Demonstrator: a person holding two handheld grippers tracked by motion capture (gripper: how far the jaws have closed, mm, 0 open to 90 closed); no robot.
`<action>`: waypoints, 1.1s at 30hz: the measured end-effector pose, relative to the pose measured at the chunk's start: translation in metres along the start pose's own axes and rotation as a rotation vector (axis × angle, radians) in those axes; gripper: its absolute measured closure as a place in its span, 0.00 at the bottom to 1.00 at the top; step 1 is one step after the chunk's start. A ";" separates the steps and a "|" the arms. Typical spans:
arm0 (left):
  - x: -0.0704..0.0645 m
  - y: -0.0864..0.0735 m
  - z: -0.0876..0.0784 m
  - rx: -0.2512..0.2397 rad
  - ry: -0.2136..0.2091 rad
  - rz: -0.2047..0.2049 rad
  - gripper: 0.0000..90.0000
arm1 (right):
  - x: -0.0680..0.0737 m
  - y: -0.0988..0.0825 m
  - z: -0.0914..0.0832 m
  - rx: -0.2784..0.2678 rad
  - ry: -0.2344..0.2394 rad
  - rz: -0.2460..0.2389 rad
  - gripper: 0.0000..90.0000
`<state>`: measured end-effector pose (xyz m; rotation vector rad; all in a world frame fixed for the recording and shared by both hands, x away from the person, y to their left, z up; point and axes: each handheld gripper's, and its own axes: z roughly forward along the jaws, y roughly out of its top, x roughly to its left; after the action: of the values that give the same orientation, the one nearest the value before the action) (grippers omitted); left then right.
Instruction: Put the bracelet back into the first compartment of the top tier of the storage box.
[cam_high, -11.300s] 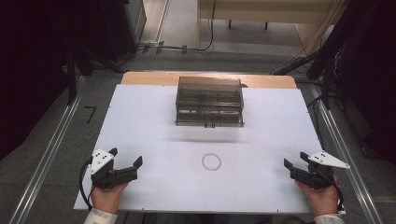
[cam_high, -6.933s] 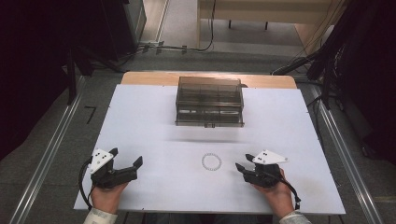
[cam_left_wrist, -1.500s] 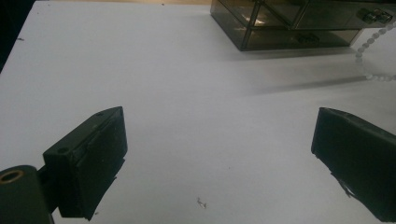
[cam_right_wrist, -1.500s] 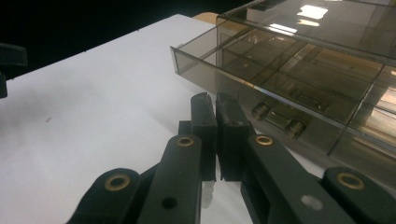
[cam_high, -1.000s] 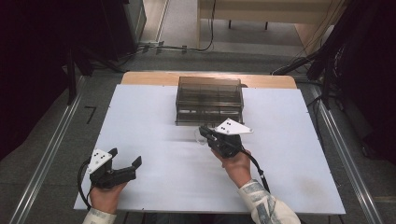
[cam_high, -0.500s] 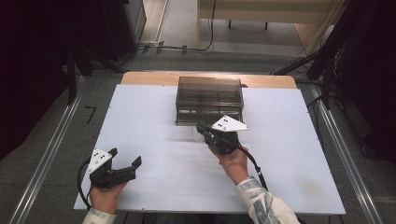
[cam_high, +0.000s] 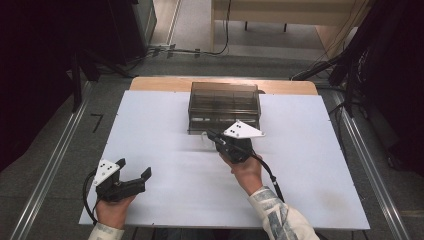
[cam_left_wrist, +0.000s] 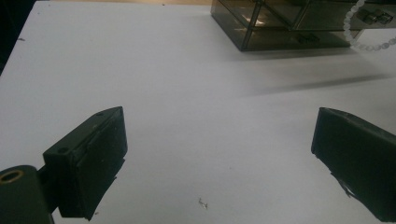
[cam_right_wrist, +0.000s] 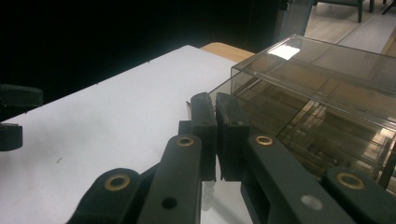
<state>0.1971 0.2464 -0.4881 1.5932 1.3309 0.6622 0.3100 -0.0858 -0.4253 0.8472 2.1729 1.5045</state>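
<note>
- High view: the right gripper (cam_high: 211, 138) hangs just in front of the smoky drawer box (cam_high: 224, 98), jaws pinched on a white bead bracelet (cam_high: 204, 140); the left gripper (cam_high: 133, 174) waits near the white table's (cam_high: 310, 150) front edge, jaws wide and empty.
- Left gripper view: black jaws spread over bare table; the bracelet (cam_left_wrist: 357, 32) dangles before the drawer fronts.
- Right gripper view: jaws nearly together, beads (cam_right_wrist: 208, 189) peeking below them, the box (cam_right_wrist: 327, 107) close alongside.

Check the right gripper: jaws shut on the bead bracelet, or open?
Shut on it. The right gripper has its pads pressed together, with the bead bracelet hanging from it before the drawer box.
</note>
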 end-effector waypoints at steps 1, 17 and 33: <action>0.000 0.000 0.000 0.000 0.000 0.000 0.04 | 0.000 0.000 0.000 -0.002 0.001 0.000 0.95; 0.000 0.000 0.000 0.001 -0.001 0.001 0.04 | 0.000 0.015 0.003 -0.046 0.003 0.005 0.95; 0.000 0.000 0.000 -0.001 -0.002 -0.003 0.04 | -0.003 0.024 0.010 -0.065 -0.018 0.014 0.95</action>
<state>0.1972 0.2466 -0.4880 1.5907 1.3303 0.6593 0.3244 -0.0750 -0.4069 0.8531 2.0977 1.5587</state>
